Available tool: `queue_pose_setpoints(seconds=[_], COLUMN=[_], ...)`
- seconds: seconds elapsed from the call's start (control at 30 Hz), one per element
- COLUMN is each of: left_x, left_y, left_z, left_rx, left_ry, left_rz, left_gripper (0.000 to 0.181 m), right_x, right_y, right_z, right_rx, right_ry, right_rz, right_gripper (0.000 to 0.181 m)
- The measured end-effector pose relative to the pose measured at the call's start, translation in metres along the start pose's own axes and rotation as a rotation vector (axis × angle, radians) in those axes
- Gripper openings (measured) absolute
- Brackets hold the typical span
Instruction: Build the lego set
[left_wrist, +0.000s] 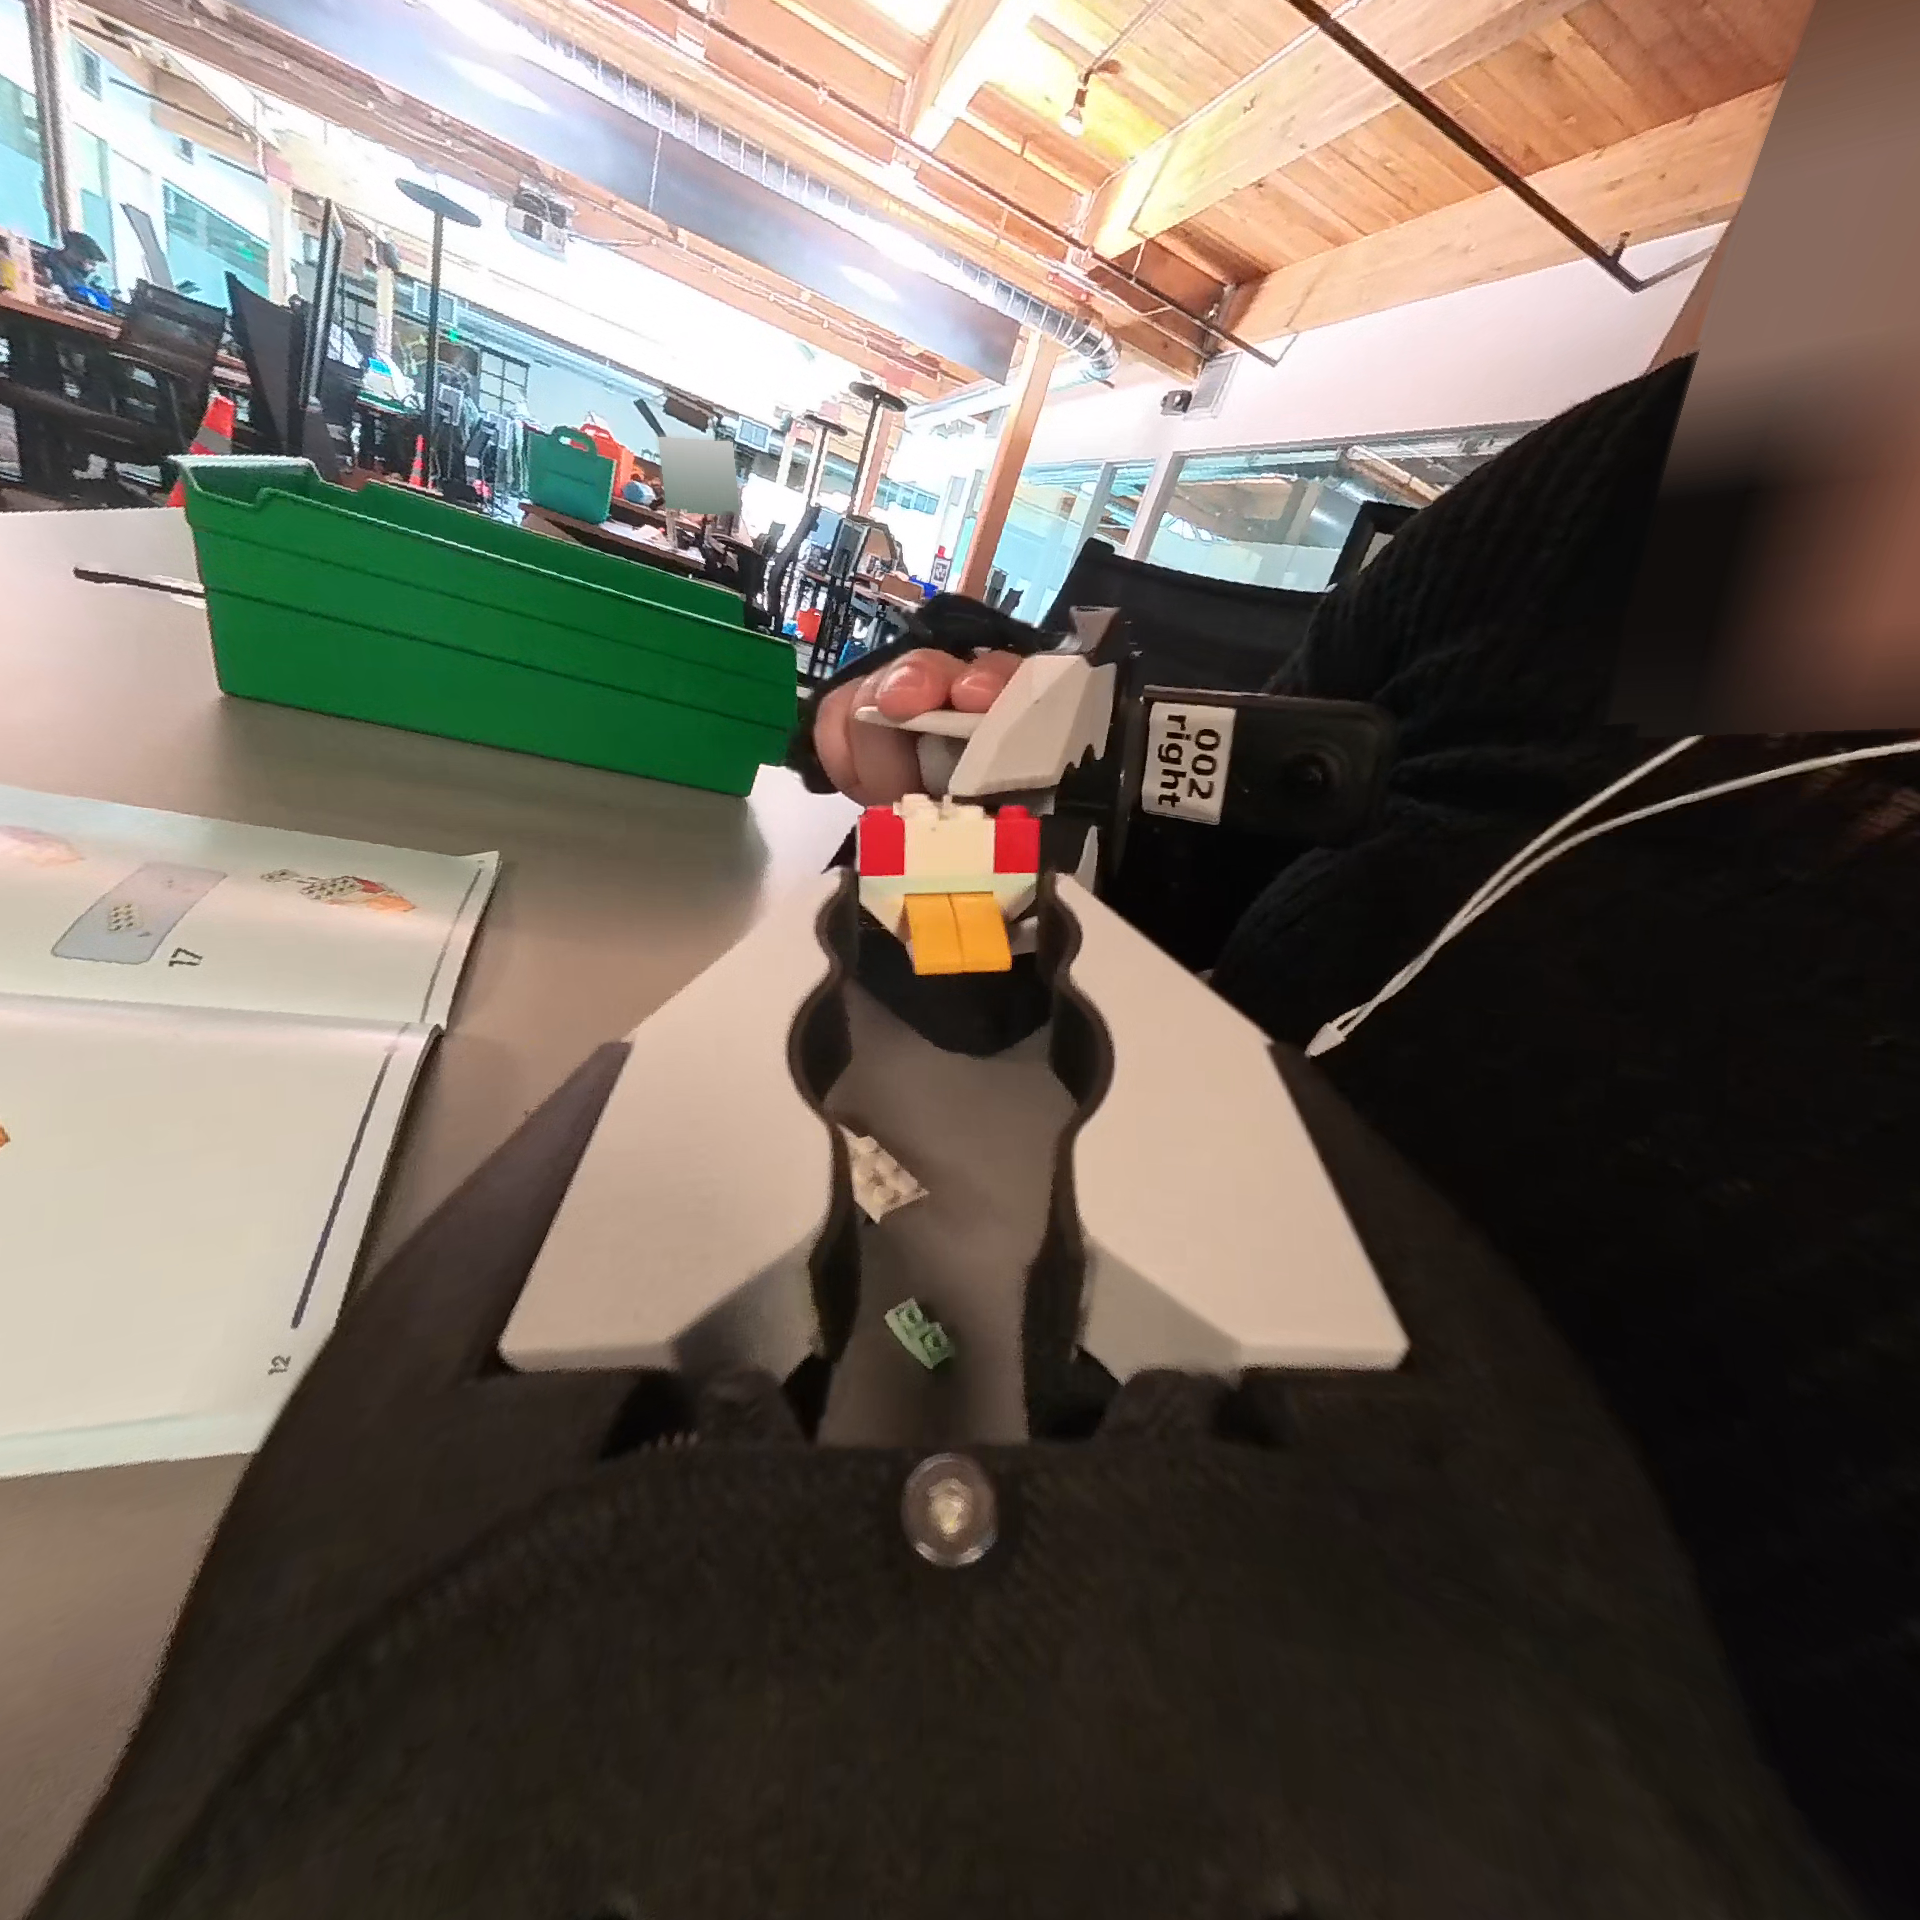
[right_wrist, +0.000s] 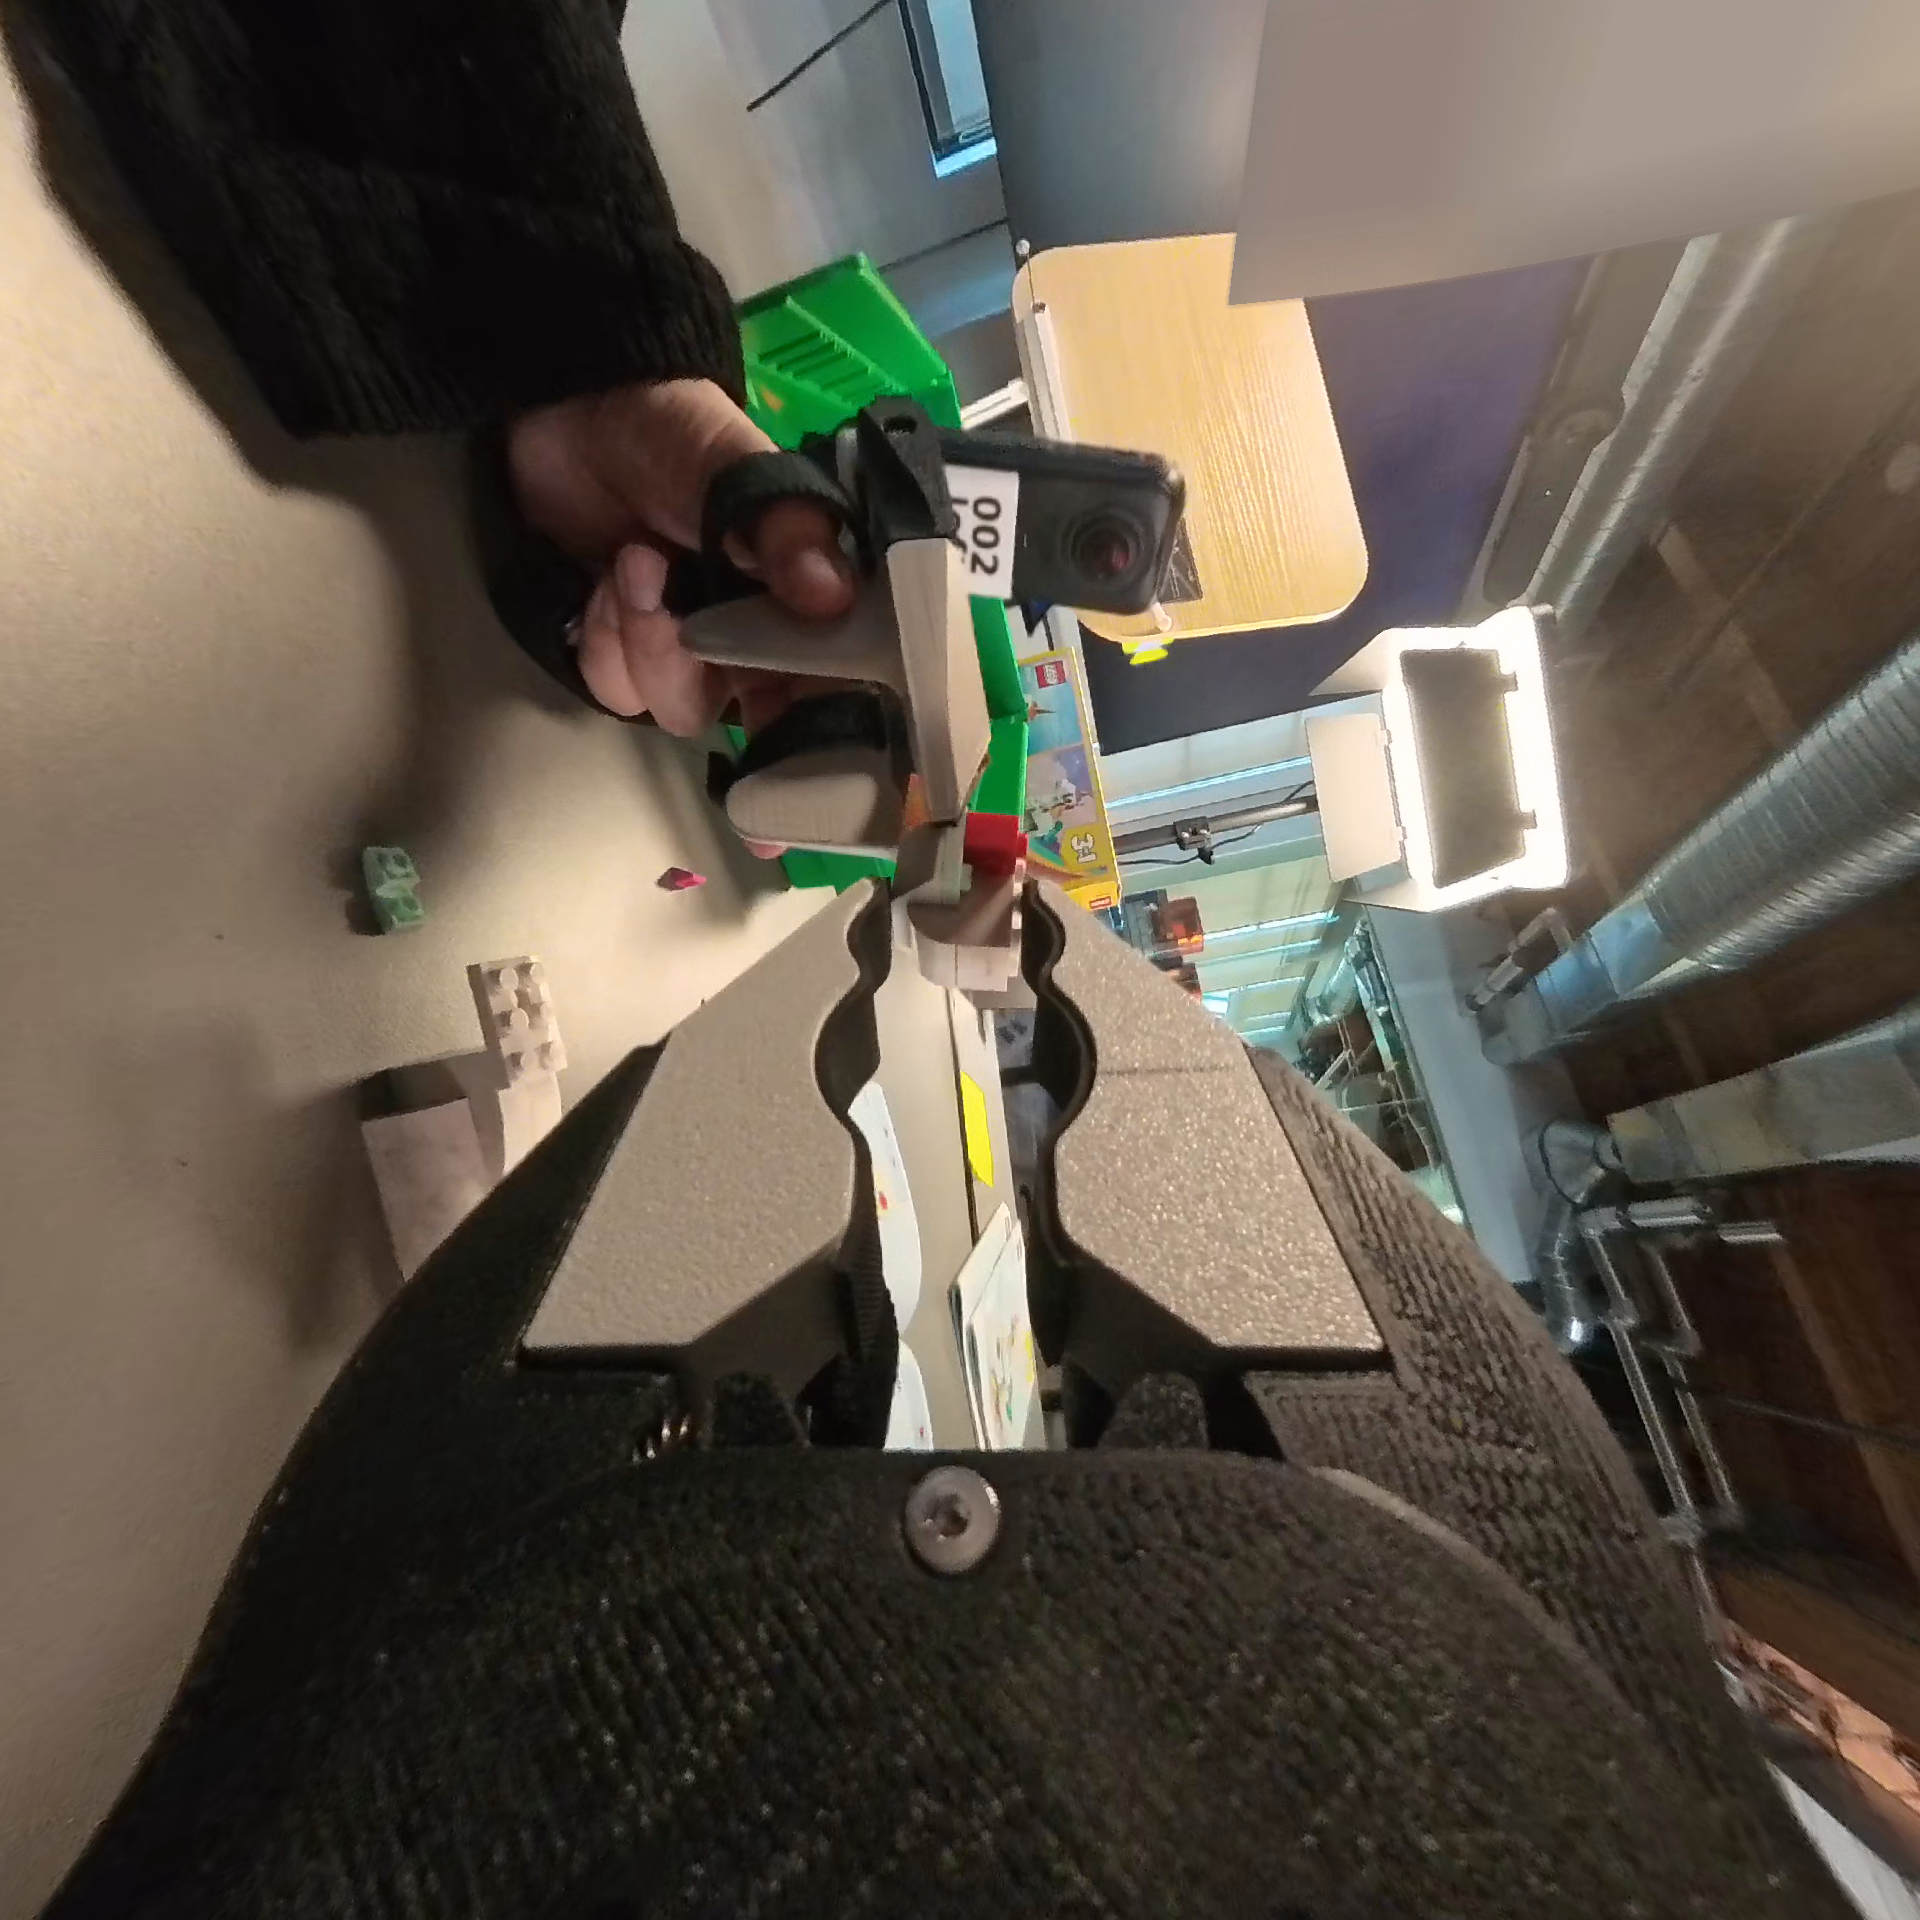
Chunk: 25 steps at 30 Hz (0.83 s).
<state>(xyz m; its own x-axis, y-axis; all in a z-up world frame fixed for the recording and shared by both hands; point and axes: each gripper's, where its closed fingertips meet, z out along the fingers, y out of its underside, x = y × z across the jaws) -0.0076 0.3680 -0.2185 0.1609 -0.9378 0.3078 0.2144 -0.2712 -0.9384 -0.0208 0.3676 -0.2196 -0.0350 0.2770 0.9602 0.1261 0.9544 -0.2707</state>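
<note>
A small lego model (left_wrist: 948, 871) of white, red and orange bricks sits between the tips of my left gripper (left_wrist: 951, 894), which is shut on it above the table. My right gripper (left_wrist: 977, 795) comes in from the right and meets the model's top. In the right wrist view the model (right_wrist: 961, 935) sits between my right gripper's fingertips (right_wrist: 961, 914), which close on it. The left gripper (right_wrist: 935, 727) reaches it from above there. A white plate (left_wrist: 881, 1169) (right_wrist: 520, 1013) and a light green brick (left_wrist: 920, 1335) (right_wrist: 393, 888) lie loose on the table.
An open instruction booklet (left_wrist: 208, 1091) lies on the grey table (left_wrist: 623, 852) at the left. Stacked green bins (left_wrist: 468, 623) (right_wrist: 831, 343) stand behind. A tiny magenta piece (right_wrist: 681, 880) lies on the table. The lego box (right_wrist: 1070, 769) stands near the bins. A person's black sleeve (left_wrist: 1507, 727) is at the right.
</note>
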Motion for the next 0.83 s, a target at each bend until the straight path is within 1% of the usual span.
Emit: queue_pose_setpoints(seconds=[0.13, 0.27, 0.37, 0.47, 0.57, 0.63, 0.67, 0.73, 0.77, 0.83], left_x=[-0.002, -0.006, -0.008, -0.015, -0.017, -0.015, -0.014, -0.014, -0.014, -0.014], left_y=[0.002, 0.003, 0.001, -0.004, -0.004, -0.001, 0.000, 0.002, 0.002, 0.002], left_z=[0.001, 0.000, -0.003, -0.008, -0.008, -0.006, -0.005, -0.004, -0.004, -0.004], left_rx=[-0.015, -0.026, -0.014, 0.011, 0.009, -0.010, -0.019, -0.032, -0.034, -0.031], left_ry=[-0.017, -0.071, -0.102, -0.140, -0.147, -0.142, -0.142, -0.142, -0.142, -0.140], left_rz=[0.008, 0.098, 0.130, 0.137, 0.134, 0.149, 0.157, 0.166, 0.167, 0.164], left_gripper=[0.033, 0.033, 0.033, 0.033, 0.033, 0.033, 0.033, 0.033, 0.033, 0.033], right_x=[-0.002, 0.000, 0.002, 0.012, 0.015, 0.008, -0.001, -0.029, -0.044, -0.067], right_y=[0.000, 0.003, 0.007, 0.027, 0.061, 0.076, 0.080, 0.086, 0.087, 0.090], right_z=[0.000, 0.000, -0.003, -0.018, -0.038, -0.054, -0.062, -0.081, -0.091, -0.108], right_rx=[-0.007, -0.015, 0.001, -0.031, -0.125, -0.177, -0.205, -0.306, -0.364, -0.452], right_ry=[-0.004, 0.024, 0.034, 0.019, -0.083, -0.192, -0.272, -0.471, -0.570, -0.697], right_rz=[-0.010, 0.025, 0.169, 0.344, 0.623, 0.818, 0.901, 1.028, 1.063, 1.076], right_gripper=[0.024, 0.025, 0.029, 0.031, 0.028, 0.026, 0.025, 0.023, 0.023, 0.022])
